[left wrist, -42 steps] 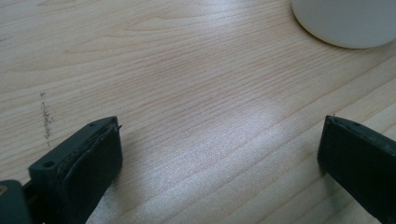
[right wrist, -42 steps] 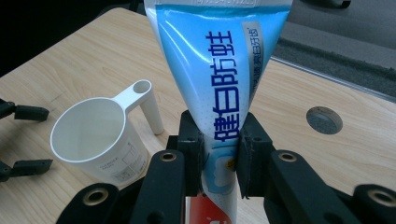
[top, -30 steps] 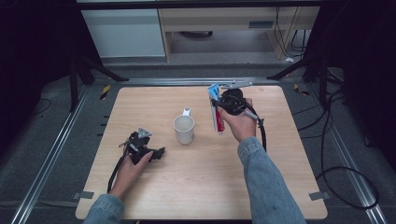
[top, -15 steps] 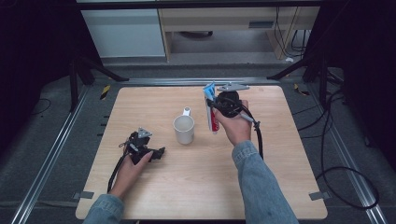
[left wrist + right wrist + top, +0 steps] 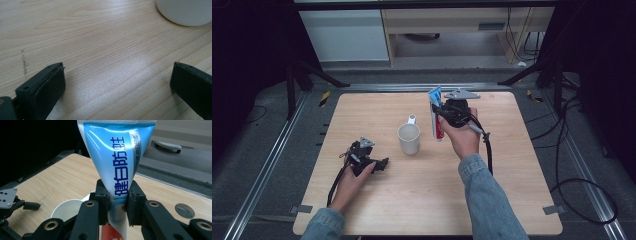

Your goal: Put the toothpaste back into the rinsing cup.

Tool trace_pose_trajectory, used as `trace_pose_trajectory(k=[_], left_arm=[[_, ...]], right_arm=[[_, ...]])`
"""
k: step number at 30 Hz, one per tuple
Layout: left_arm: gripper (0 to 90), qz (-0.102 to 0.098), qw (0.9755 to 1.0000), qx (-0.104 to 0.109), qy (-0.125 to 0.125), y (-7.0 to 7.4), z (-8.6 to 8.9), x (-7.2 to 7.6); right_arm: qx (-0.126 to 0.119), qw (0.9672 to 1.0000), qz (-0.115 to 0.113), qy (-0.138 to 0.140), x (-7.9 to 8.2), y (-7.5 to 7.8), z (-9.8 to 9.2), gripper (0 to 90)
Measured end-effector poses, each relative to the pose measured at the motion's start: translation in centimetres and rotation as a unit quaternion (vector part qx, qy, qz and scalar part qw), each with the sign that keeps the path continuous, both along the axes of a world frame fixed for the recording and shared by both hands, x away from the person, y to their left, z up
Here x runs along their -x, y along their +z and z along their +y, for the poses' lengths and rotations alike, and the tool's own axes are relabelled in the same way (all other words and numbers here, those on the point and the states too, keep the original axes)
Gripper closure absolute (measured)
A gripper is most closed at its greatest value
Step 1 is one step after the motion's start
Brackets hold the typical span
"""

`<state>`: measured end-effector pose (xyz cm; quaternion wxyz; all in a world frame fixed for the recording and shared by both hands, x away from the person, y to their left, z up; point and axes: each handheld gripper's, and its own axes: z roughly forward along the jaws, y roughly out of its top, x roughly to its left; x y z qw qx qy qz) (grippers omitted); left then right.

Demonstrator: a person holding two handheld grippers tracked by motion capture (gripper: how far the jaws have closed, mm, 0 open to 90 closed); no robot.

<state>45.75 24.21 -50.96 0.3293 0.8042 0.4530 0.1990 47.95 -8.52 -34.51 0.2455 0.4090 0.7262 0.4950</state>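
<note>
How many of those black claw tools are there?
2. The left gripper rests open on the table beside the mug; the right gripper holds a toothpaste tube above the table.

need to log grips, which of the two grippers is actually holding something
The right gripper: its jaws clamp a blue toothpaste tube. The left gripper rests open on the table.

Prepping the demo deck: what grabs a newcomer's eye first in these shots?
The blue-and-white toothpaste tube, clamped upright in the right gripper with its crimped end up, held above the wooden table just right of the white mug. Then the left gripper, resting on the table left of the mug, jaws open with nothing between them.
</note>
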Motion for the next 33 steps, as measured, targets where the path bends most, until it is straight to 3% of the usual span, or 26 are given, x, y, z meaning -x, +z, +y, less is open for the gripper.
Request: trace_pose_trajectory(k=[18,30,33], left_arm=[[0.0,-0.001,1.0,0.002,0.001,0.0,0.0,0.0],[0.0,-0.001,1.0,0.0,0.0,0.0,0.0,0.0],[0.0,-0.001,1.0,0.001,0.0,0.0,0.0,0.0]], right_arm=[[-0.014,0.9995,-0.029,-0.004,1.5,0.6,0.8,74.2],[-0.046,0.9959,-0.061,-0.048,3.8,1.7,2.0,74.1],[-0.036,0.9949,-0.075,-0.057,4.3,1.9,2.5,74.0]])
